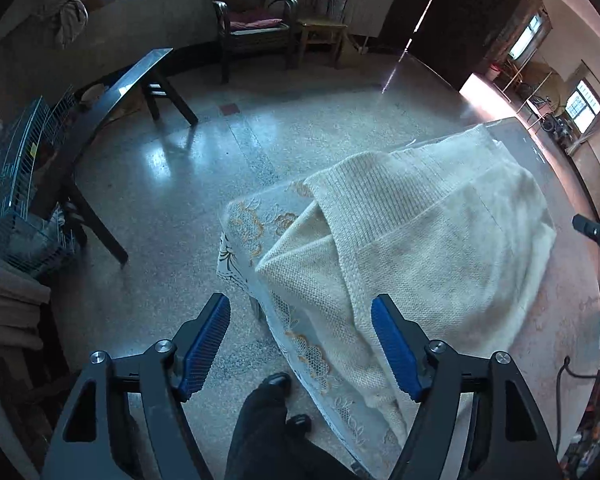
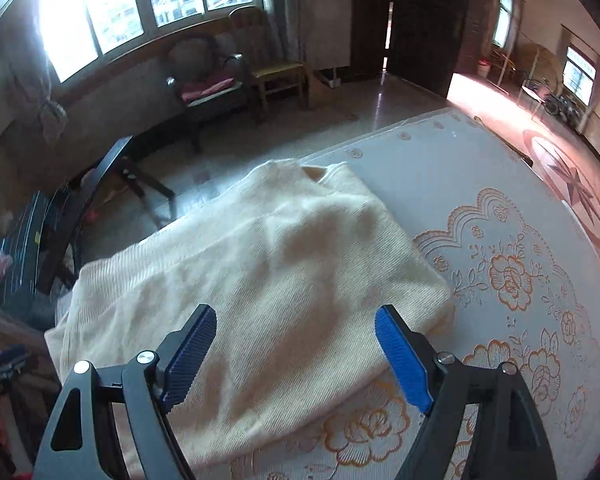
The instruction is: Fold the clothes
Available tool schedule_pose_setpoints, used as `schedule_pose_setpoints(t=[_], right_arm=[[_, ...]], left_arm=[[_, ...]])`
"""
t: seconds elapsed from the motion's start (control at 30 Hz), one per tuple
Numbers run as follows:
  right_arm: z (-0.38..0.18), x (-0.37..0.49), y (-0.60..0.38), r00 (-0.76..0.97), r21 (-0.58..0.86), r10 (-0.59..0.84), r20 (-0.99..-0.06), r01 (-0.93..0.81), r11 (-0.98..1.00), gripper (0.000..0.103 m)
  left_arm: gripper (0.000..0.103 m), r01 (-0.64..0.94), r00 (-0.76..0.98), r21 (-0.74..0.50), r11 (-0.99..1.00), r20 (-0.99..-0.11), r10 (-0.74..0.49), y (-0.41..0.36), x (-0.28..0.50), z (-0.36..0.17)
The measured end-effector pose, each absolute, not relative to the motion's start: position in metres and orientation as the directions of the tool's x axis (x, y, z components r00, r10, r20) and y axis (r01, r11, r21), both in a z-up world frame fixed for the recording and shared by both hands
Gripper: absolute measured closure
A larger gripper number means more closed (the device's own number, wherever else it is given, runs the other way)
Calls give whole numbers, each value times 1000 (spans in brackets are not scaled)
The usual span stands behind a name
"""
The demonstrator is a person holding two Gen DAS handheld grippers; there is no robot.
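Note:
A cream knitted sweater lies folded on a table with a lace flower-patterned tablecloth. One folded edge reaches the table's near corner and hangs over its side. My left gripper hovers open above that corner, its blue pads apart and nothing between them. In the right wrist view the sweater spreads across the tablecloth. My right gripper stands open just above the cloth's near part, gripping nothing. A dark finger of the right gripper shows at the left view's right edge.
A person's dark trouser leg and shoe stand beside the table. A dark wooden bench, a wire cage and stacked grey cloths are on the left. An armchair stands by the far wall.

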State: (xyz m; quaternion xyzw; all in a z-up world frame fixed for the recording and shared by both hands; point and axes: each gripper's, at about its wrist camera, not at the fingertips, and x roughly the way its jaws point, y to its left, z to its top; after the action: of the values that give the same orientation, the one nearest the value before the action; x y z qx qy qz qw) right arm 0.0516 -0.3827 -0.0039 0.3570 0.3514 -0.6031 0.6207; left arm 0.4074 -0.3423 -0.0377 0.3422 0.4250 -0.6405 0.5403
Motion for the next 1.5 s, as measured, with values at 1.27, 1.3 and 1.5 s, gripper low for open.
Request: schedule_pose_setpoints(t=[1.27, 1.3, 1.5], right_arm=[[-12, 130, -324, 75, 7, -450, -890, 989, 151, 20], [-10, 130, -324, 75, 7, -452, -889, 989, 149, 20], [-4, 136, -324, 77, 8, -464, -882, 989, 148, 20]], left_arm=[[23, 998, -3, -33, 60, -901, -435, -309, 320, -31], [23, 998, -5, -34, 58, -899, -437, -309, 319, -30], [23, 998, -24, -49, 44, -894, -448, -309, 320, -25]])
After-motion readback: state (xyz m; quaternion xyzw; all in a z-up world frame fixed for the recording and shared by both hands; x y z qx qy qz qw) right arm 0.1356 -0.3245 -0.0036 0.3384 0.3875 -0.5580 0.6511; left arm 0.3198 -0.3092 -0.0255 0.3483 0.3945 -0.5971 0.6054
